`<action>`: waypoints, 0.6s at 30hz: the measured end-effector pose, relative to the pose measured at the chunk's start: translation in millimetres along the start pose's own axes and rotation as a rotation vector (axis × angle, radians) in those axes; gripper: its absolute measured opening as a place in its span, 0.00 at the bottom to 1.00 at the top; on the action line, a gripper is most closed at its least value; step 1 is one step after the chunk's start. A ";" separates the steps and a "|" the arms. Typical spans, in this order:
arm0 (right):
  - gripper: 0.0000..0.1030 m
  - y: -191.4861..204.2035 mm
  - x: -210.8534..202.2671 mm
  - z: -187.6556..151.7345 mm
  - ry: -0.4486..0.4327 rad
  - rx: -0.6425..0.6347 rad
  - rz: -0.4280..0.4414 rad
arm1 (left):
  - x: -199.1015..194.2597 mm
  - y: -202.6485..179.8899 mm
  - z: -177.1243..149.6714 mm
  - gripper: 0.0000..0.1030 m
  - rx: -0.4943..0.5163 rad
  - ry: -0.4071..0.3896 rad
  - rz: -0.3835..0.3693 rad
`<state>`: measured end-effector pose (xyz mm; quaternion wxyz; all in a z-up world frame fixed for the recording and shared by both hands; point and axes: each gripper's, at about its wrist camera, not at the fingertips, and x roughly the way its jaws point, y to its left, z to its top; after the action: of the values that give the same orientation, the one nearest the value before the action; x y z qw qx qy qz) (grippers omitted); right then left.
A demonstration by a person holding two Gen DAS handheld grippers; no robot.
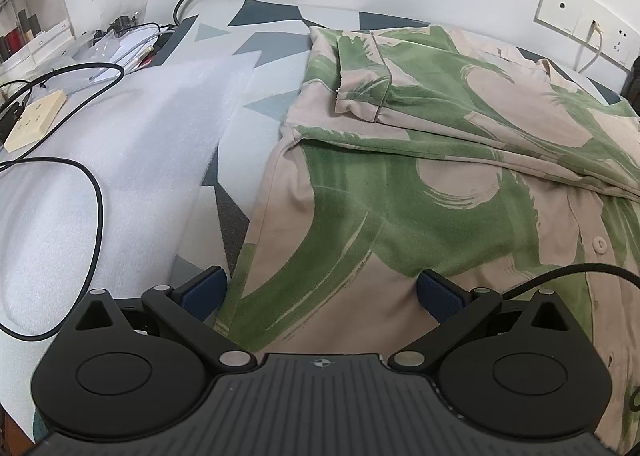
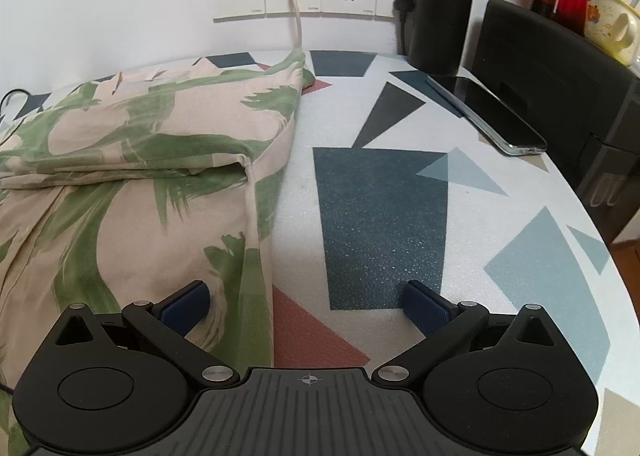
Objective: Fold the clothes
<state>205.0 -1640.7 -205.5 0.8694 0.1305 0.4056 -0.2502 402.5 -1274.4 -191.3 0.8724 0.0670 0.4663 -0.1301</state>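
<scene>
Table (image 2: pixel 520 240): a rounded top is carrying a matte, finely pebbled cover printed with navy, pale blue and terracotta triangles and trapezoids on white.

Foam sheet (image 1: pixel 132 144): a white, faintly ribbed sheet is lying over the left part of the table, beside the garment.

Shirt (image 1: pixel 400 184): a soft, napped beige garment with brushed green strokes is lying across the middle of the table, a sleeve folded over its body, a buttoned placket running down the right side; in the right wrist view its hemmed edge (image 2: pixel 256 216) is draping over the printed cover.

Left gripper (image 1: pixel 320 292): black ribbed body with round pivot discs; blue textured pads are standing wide apart and released, hovering over the shirt's near left edge.

Right gripper (image 2: pixel 306 306): same build, pads spread apart and grasping nothing, the left pad sitting over the shirt's right edge, the right pad over the bare cover.

Flask (image 2: pixel 444 0): a tall matte black cylinder is standing by the wall.

Phone (image 2: pixel 492 112): a glossy dark slab is lying flat near the flask.

Black cable (image 1: pixel 96 192): a thin loop is trailing over the foam.

Power strip (image 1: pixel 36 118): a cream rectangular block is resting at the left edge.
</scene>
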 end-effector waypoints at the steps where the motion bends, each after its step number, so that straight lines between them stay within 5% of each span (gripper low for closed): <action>1: 0.99 1.1 -0.4 0.6 0.008 0.015 -0.012 | -0.1 0.3 0.1 1.00 0.006 0.000 -0.004; 4: 0.99 5.5 -6.9 0.5 0.035 0.072 -0.036 | -1.6 3.0 0.3 1.00 0.039 0.003 -0.030; 18: 0.99 5.7 -110.4 -27.5 -0.133 0.213 -0.099 | -74.2 37.2 -35.2 1.00 0.065 -0.177 -0.207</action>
<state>130.3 -1587.8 -137.9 0.8622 0.1849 0.3241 -0.3425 345.8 -1218.2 -149.3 0.8895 0.0350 0.3875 -0.2397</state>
